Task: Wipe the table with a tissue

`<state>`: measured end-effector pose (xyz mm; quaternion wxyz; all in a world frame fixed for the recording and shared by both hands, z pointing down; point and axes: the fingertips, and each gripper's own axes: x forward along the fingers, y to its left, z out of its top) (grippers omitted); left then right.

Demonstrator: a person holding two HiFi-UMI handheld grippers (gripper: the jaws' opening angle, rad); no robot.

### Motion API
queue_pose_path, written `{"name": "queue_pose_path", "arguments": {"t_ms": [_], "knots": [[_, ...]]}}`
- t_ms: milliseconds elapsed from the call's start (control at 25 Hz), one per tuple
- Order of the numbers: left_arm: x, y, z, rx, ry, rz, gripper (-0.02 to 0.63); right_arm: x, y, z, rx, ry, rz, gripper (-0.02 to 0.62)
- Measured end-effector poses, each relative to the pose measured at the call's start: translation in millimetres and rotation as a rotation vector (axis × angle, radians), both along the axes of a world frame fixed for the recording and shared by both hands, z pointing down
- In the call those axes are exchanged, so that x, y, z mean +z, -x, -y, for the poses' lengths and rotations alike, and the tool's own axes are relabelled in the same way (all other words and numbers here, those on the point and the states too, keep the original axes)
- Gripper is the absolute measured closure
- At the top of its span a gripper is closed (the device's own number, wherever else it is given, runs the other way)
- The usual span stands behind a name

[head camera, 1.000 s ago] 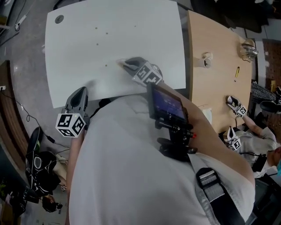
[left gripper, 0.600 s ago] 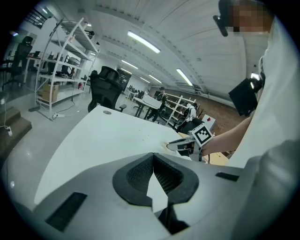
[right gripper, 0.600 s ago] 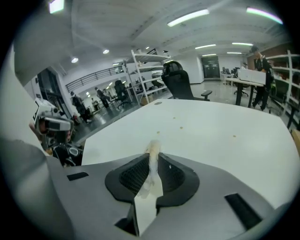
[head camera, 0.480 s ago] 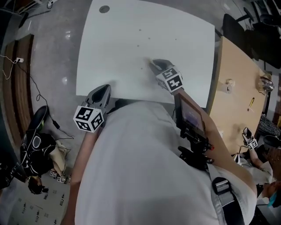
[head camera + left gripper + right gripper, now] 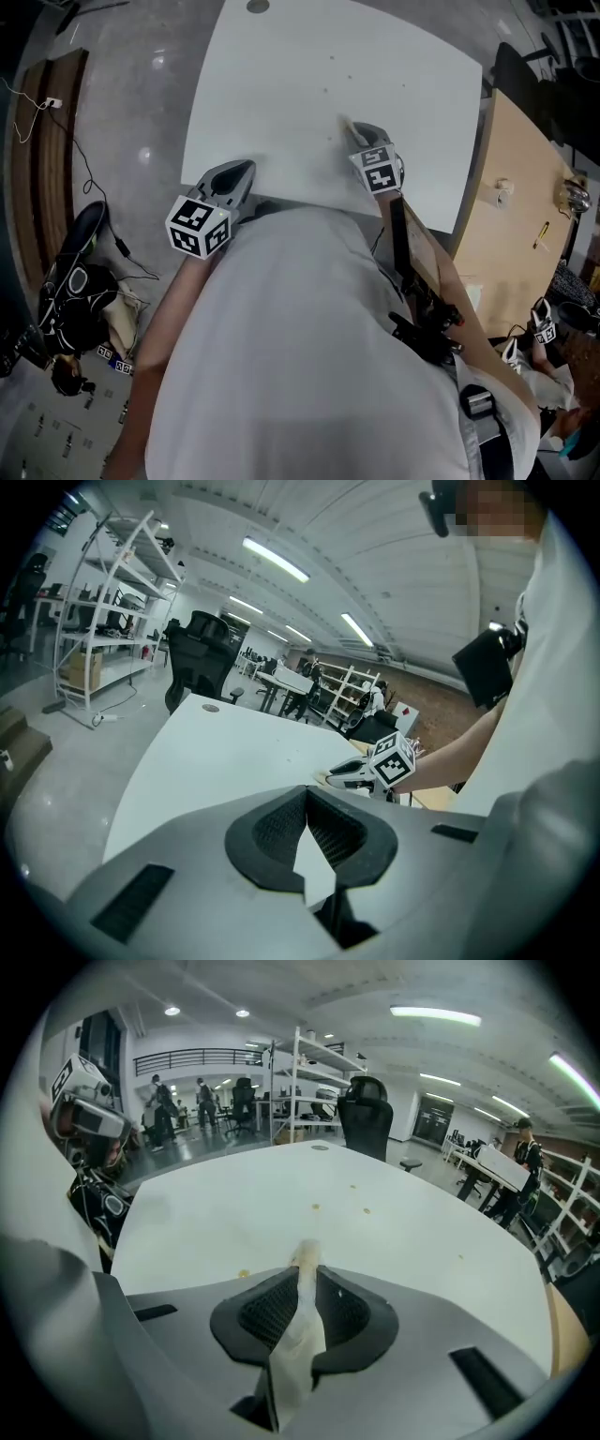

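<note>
The room is very big, with long lights (image 5: pixel 275 559) on the ceiling. The floor (image 5: pixel 122 112) is grey and shiny. White shelves (image 5: pixel 112 602) and a black chair (image 5: pixel 202 653) stand far off.

A large white surface (image 5: pixel 309 103) fills the middle. A brown wooden surface (image 5: pixel 506 216) stands just beside it on the right. A person in a white shirt (image 5: pixel 300 356) leans over the near edge of the white surface. A black bag (image 5: pixel 70 300) lies on the floor to the left.

The left gripper (image 5: pixel 246 169) is at the near edge of the white surface, on the left side. Its fingers are closed tip to tip and hold nothing.

The right gripper (image 5: pixel 352 129) is over the white surface, near that same edge. Its fingers are narrow and pinch the tissue (image 5: pixel 298 1335). The tissue is white and rolled up thin, and its tip pokes out past the fingers, down toward the surface. I cannot tell if it touches.

A few tiny brown spots (image 5: pixel 315 1207) dot the white surface beyond the tissue. One more spot (image 5: pixel 244 1273) sits close to the fingers.
</note>
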<state>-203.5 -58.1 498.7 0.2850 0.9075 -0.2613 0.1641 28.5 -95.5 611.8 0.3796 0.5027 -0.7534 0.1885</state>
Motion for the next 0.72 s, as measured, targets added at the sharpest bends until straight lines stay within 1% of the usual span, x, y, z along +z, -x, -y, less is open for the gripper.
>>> {"name": "queue_pose_path", "arguments": {"t_ms": [120, 320, 440, 600, 720], "knots": [[0, 5, 1, 0.031, -0.001, 0.002, 0.6, 0, 3, -3, 0.018, 0.009, -0.006, 0.536], [1, 11, 4, 0.068, -0.007, -0.006, 0.6, 2, 14, -9, -0.03, 0.021, -0.071, 0.537], [2, 15, 6, 0.082, -0.006, -0.012, 0.6, 2, 32, -18, -0.059, 0.03, -0.086, 0.537], [4, 14, 10, 0.111, -0.004, -0.017, 0.6, 1, 55, -29, -0.083, 0.03, -0.073, 0.537], [5, 12, 13, 0.136, -0.003, -0.019, 0.6, 1, 70, -35, -0.125, 0.033, -0.09, 0.537]]}}
